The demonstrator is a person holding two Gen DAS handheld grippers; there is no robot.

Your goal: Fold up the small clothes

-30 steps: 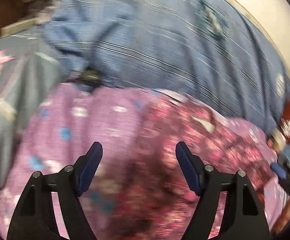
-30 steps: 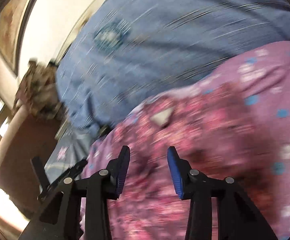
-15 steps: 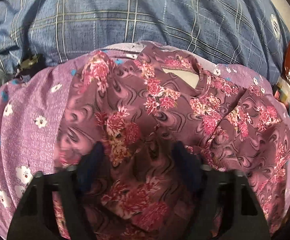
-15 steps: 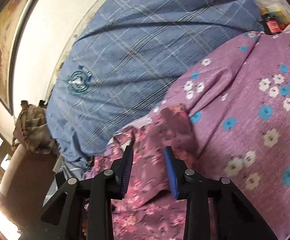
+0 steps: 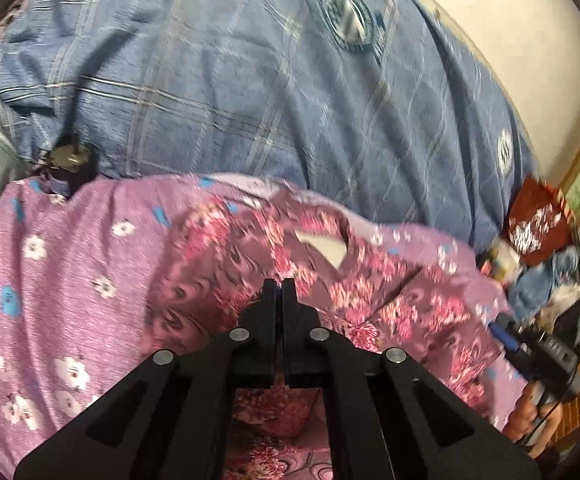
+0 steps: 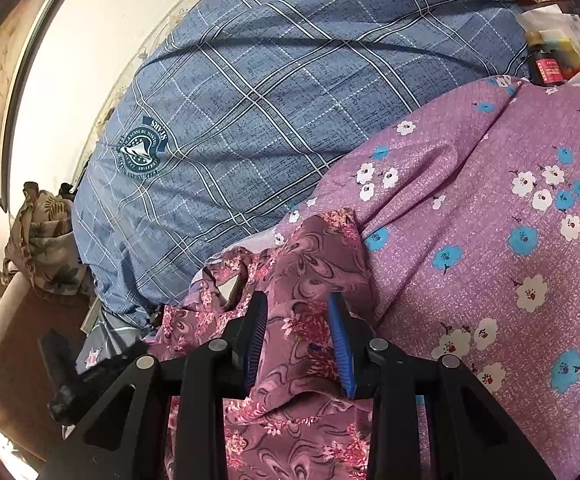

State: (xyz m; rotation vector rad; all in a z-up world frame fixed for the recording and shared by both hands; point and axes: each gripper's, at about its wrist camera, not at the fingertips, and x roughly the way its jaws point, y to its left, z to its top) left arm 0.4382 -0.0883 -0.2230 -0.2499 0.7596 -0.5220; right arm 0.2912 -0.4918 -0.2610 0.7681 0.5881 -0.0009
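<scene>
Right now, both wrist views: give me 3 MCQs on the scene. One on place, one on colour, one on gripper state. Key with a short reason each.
1. The maroon floral garment lies on:
A. the purple flowered sheet
B. bare floor
C. a wooden table

2. The big bundle behind the garment is:
A. red striped
B. blue plaid
C. plain white

3. The two grippers are:
A. both open
B. left shut, right open
C. left open, right shut

Key:
1 A, purple sheet shows around the garment's edges.
2 B, the blue plaid quilt fills the upper part of both views.
3 B, the left gripper has its fingers pressed together at the garment, while the right gripper shows a gap with fabric between.
</scene>
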